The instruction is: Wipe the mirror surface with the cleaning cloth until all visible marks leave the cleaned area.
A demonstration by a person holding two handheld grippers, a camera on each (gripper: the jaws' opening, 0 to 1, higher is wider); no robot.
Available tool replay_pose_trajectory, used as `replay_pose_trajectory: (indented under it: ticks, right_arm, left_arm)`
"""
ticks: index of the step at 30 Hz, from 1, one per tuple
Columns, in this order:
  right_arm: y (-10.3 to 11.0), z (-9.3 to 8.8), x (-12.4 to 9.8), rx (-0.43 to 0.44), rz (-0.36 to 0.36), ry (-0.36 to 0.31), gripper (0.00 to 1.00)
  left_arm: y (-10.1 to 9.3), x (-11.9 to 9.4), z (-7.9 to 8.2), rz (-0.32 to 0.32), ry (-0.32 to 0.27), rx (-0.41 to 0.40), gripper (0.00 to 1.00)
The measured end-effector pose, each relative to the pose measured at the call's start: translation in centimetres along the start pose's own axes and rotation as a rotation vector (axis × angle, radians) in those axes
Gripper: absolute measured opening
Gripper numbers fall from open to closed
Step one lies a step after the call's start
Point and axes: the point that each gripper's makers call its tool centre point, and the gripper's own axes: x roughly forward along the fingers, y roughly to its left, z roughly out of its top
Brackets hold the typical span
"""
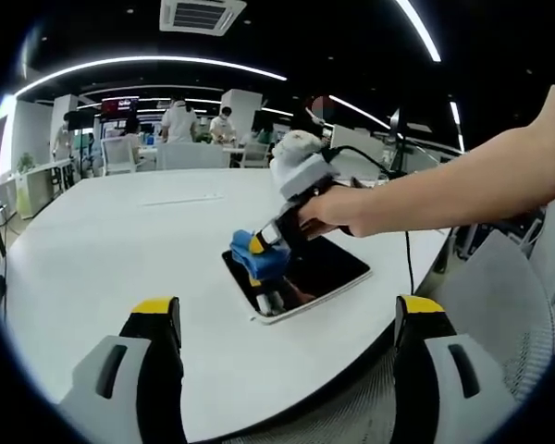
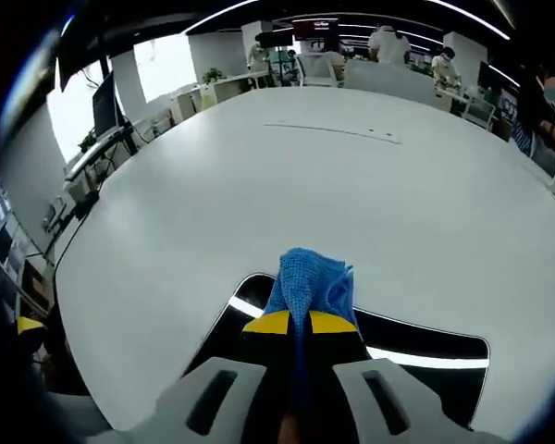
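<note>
A broad white tabletop spreads across an open-plan office, with ceiling light strips overhead and several people gathered at desks in the far background. Mesh-backed grey chairs stand at the tabletop's near edge in the left gripper view.

Near that edge lies the mirror, a dark rectangular slab with a pale rim, flat on the tabletop and reflecting the ceiling lights as a bright streak in the right gripper view.

A person's bare forearm reaches in from the right of the left gripper view, the hand wrapped around the right tongs, which point down at the mirror's near-left corner.

The blue cleaning cloth is bunched between the yellow-tipped jaws of the right tongs, which are closed tight on it; the wad presses on the mirror at its edge. From the left gripper view the same cloth sits as a small blue lump on the mirror's left end.

The left tongs hang spread wide apart above the tabletop, short of the mirror, gripping nothing, their two yellow tips well separated at the bottom of the view.
</note>
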Motion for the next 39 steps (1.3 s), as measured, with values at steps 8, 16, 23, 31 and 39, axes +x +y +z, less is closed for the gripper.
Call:
replay_pose_trajectory:
  ticks: [8,16,23,31,39]
  right_arm:
    - [0.7,0.5,0.6,0.006,0.004,0.002,0.00]
    - [1.6,0.7,0.9,-0.002,0.015,0.001,0.00]
    - [2.4,0.9,1.1,-0.031,0.025,0.007,0.00]
    - [2.4,0.9,1.1,-0.047,0.042,-0.005,0.00]
    - [2.6,0.7,0.9,-0.077,0.072,-0.017,0.00]
  left_arm:
    - [0.0,0.1,0.0,-0.004,0.000,-0.003,0.95]
    - [0.0,0.1,0.1,-0.006,-0.003,-0.004,0.94]
    - [0.0,0.1,0.0,-0.006,-0.004,-0.006,0.94]
    - [0.3,-0.1,0.4,0.015,-0.026,-0.002,0.98]
    - [0.1,0.0,0.2,0.004,-0.010,0.002,0.97]
